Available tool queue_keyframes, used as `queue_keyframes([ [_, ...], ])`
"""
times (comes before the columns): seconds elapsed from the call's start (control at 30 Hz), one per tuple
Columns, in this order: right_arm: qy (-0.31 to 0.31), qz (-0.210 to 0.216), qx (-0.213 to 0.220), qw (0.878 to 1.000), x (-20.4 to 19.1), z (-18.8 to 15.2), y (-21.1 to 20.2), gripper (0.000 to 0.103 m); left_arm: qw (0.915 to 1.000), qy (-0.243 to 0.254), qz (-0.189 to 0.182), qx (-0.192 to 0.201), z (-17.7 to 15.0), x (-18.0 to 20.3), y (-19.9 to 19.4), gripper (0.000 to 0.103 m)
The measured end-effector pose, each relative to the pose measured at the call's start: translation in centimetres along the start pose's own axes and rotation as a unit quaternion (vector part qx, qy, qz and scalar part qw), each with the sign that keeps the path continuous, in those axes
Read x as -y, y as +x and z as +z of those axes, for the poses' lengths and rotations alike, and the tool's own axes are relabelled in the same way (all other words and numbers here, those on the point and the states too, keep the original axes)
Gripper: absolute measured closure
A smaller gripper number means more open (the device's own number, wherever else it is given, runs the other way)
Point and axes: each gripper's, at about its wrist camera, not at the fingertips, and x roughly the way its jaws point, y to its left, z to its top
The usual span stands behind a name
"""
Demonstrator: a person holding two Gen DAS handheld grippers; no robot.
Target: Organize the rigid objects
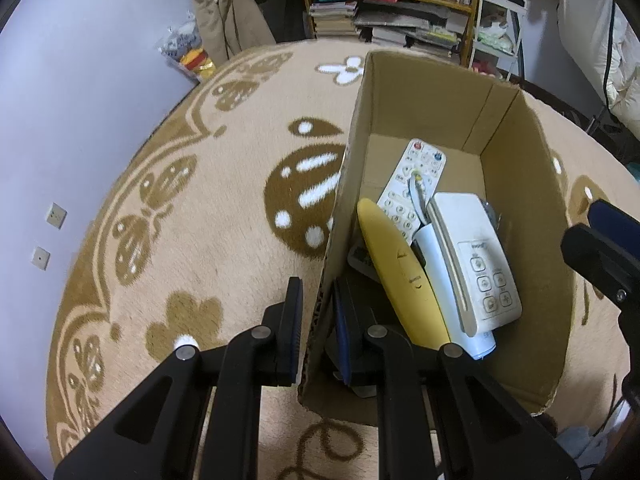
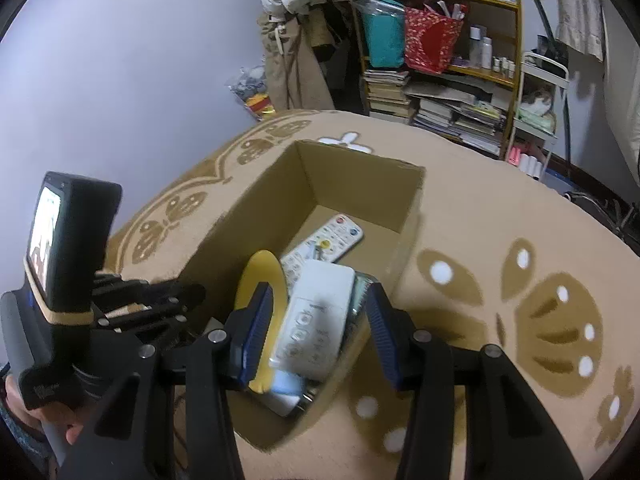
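Left tool (image 1: 316, 328) pinches the box (image 1: 520, 184) wall, steadying it on the carpet; right tool (image 2: 316, 332) hovers open above the remotes (image 2: 316, 316) inside.

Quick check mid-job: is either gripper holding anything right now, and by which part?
The left gripper is clamped on the cardboard box, pinching its left side wall near the top edge. The right gripper is open above the box, holding nothing.

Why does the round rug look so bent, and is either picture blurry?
Left wrist view: fisheye bending curves the rug and leaves dark corners, but the box looks sharp. Right wrist view: same bending; the box's near corner smears.
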Motion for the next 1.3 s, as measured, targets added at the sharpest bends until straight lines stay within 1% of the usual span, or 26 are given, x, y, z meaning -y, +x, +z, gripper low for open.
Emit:
queue_keyframes([
  [0.1, 0.013, -0.01, -0.002, 1.0, 1.0, -0.3, -0.9, 0.047, 1.0, 0.002, -0.006, 0.006, -0.1, 0.1, -0.7, 0.088],
  [0.2, 0.037, -0.023, 0.0, 0.999, 2.3, -0.6, -2.0, 0.035, 0.9998, 0.009, -0.012, 0.009, -0.2, 0.4, -1.6, 0.087],
  [0.23, 0.046, -0.028, 0.001, 0.999, 2.7, -0.8, -2.4, 0.034, 0.9997, 0.013, -0.014, 0.013, -0.3, 0.5, -1.9, 0.086],
  [0.27, 0.053, -0.033, 0.001, 0.998, 3.2, -1.0, -2.8, 0.034, 0.9996, 0.018, -0.013, 0.017, -0.3, 0.7, -2.4, 0.08],
  [0.3, 0.056, -0.037, 0.0, 0.998, 3.4, -1.0, -3.1, 0.033, 0.9994, 0.023, -0.013, 0.023, -0.4, 1.0, -2.9, 0.077],
  [0.33, 0.06, -0.043, -0.001, 0.997, 3.7, -1.2, -3.4, 0.032, 0.999, 0.028, -0.015, 0.031, -0.5, 1.2, -3.6, 0.069],
  [0.37, 0.063, -0.048, -0.002, 0.997, 4.1, -1.3, -3.9, 0.03, 0.9988, 0.03, -0.015, 0.036, -0.6, 1.3, -3.9, 0.059],
  [0.43, 0.072, -0.059, -0.003, 0.996, 4.6, -1.8, -4.8, 0.021, 0.9978, 0.034, -0.012, 0.055, -0.8, 1.5, -5.1, 0.046],
  [0.5, 0.08, -0.065, 0.001, 0.995, 5.0, -2.2, -5.8, 0.018, 0.9967, 0.042, -0.006, 0.069, -1.0, 1.8, -6.1, 0.038],
  [0.53, 0.082, -0.068, 0.0, 0.994, 5.1, -2.4, -6.3, 0.018, 0.9963, 0.046, -0.005, 0.073, -1.1, 1.9, -6.5, 0.032],
  [0.6, 0.086, -0.073, -0.002, 0.994, 5.2, -2.9, -7.2, 0.017, 0.9955, 0.049, -0.013, 0.08, -1.6, 2.0, -7.4, 0.028],
  [0.67, 0.09, -0.079, -0.001, 0.993, 5.2, -3.3, -8.0, 0.011, 0.995, 0.048, -0.017, 0.086, -1.9, 2.0, -8.1, 0.02],
  [0.73, 0.096, -0.087, 0.007, 0.992, 5.2, -3.9, -9.1, 0.002, 0.9941, 0.047, -0.019, 0.096, -2.3, 2.0, -9.0, 0.015],
  [0.77, 0.098, -0.09, 0.013, 0.991, 5.2, -4.2, -9.5, 0.0, 0.9933, 0.047, -0.019, 0.103, -2.5, 2.0, -9.5, 0.011],
  [0.87, 0.105, -0.094, 0.027, 0.99, 5.1, -4.9, -10.8, 0.0, 0.9904, 0.053, -0.011, 0.127, -3.1, 2.1, -11.2, 0.003],
  [1.0, 0.116, -0.092, 0.038, 0.988, 5.1, -5.7, -12.4, 0.0, 0.9875, 0.055, -0.01, 0.147, -4.0, 2.2, -13.2, 0.002],
  [1.17, 0.137, -0.089, 0.049, 0.985, 5.6, -7.0, -13.9, 0.0, 0.9861, 0.055, -0.008, 0.156, -4.9, 2.2, -14.6, 0.002],
  [1.3, 0.136, -0.099, 0.062, 0.984, 5.5, -7.7, -15.1, 0.0, 0.9856, 0.047, -0.015, 0.162, -5.6, 2.1, -15.6, 0.002],
])
